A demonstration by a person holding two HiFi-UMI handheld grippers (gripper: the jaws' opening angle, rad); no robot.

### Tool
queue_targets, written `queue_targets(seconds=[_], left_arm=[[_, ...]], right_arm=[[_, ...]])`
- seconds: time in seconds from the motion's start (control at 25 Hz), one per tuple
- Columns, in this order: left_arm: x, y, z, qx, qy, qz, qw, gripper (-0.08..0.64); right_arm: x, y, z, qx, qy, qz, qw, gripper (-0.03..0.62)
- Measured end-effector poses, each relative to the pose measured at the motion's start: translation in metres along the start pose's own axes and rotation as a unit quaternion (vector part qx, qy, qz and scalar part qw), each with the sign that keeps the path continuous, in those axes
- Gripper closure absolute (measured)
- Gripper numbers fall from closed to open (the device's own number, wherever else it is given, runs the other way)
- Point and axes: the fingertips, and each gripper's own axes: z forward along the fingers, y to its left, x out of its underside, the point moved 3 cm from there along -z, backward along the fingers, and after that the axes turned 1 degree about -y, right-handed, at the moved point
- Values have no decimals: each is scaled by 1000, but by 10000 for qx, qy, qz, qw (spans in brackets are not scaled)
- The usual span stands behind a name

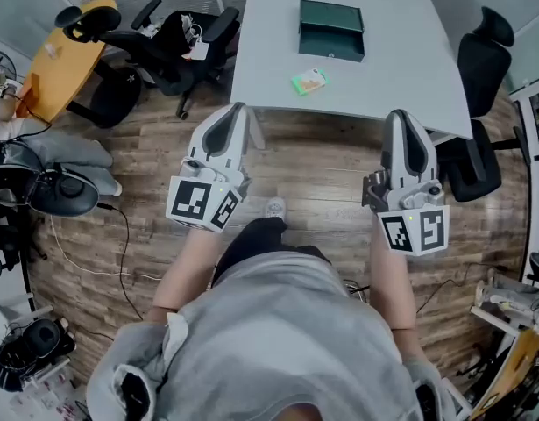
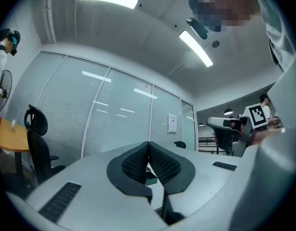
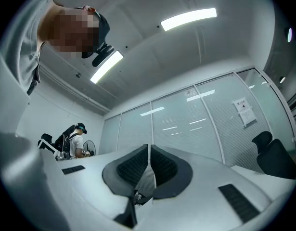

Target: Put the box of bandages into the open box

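Observation:
The small green and orange box of bandages (image 1: pixel 309 82) lies on the white table (image 1: pixel 400 68), close to its near edge. Behind it stands the dark green open box (image 1: pixel 330 30), its lid tipped back. My left gripper (image 1: pixel 239 110) hangs in front of the table's near edge, left of the bandages, jaws shut and empty. At the same edge, to the right, my right gripper (image 1: pixel 399 116) is also shut and holds nothing. Both gripper views point upward at ceiling and glass walls; the left gripper (image 2: pixel 148 143) and right gripper (image 3: pixel 148 147) show their pads together.
Black office chairs (image 1: pixel 168 46) stand left of the table, and another chair (image 1: pixel 479 95) is at its right. A round yellow table (image 1: pixel 63 60) is at the far left. Cables and gear (image 1: pixel 41 191) lie on the wooden floor. A person (image 3: pixel 76 143) stands in the background.

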Motion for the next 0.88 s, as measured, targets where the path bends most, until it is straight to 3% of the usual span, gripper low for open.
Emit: queue_targets(seconds=[0.2, 0.52, 0.88], left_arm=[[7, 39, 38, 105, 82, -66, 9999, 543], [23, 64, 77, 232, 273, -184, 9992, 543], [44, 89, 142, 21, 389, -152, 9991, 543]], right_arm=[[20, -8, 44, 101, 39, -3, 9999, 541], [40, -25, 82, 116, 225, -35, 9997, 541], [75, -76, 143, -170, 306, 139, 9993, 541]])
